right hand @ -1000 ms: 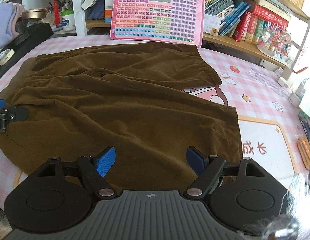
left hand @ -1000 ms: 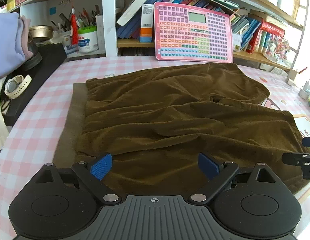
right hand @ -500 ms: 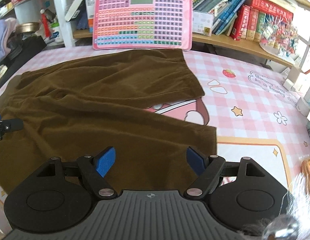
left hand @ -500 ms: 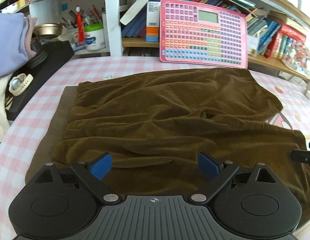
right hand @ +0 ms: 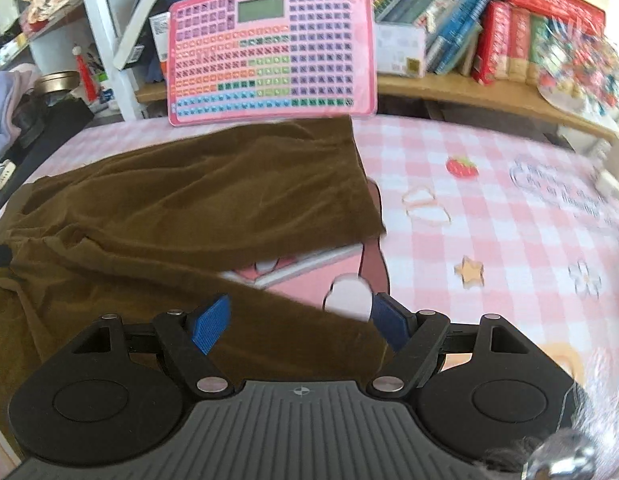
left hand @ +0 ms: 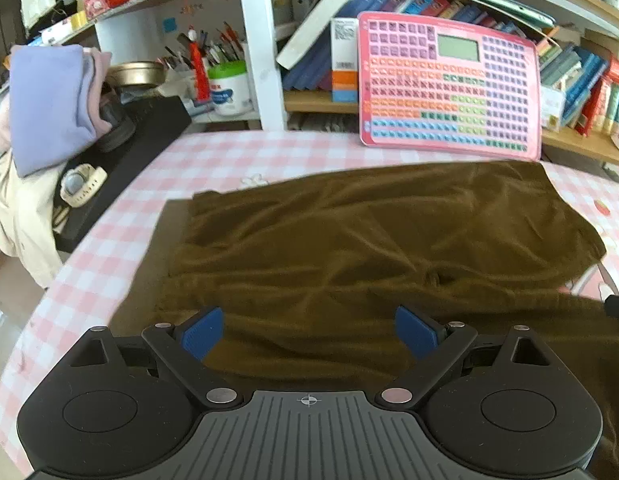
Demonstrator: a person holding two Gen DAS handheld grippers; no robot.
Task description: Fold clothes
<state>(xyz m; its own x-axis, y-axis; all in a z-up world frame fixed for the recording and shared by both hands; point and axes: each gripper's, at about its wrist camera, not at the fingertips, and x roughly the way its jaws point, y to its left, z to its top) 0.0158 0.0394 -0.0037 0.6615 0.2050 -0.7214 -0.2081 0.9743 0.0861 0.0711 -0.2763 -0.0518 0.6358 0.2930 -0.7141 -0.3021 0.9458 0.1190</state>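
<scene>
Brown trousers [left hand: 381,248] lie spread on the pink checked table [right hand: 489,200]; bare cloth stretches right of their hem. Left gripper [left hand: 309,332] and right gripper [right hand: 299,320] hover released above the near edge.

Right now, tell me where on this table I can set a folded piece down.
Bare tablecloth lies right of the brown trousers, around the strawberry print, out to the bookshelf. A narrower strip runs between the trousers and the pink keyboard toy. The left edge, by the black case, is crowded.
</scene>
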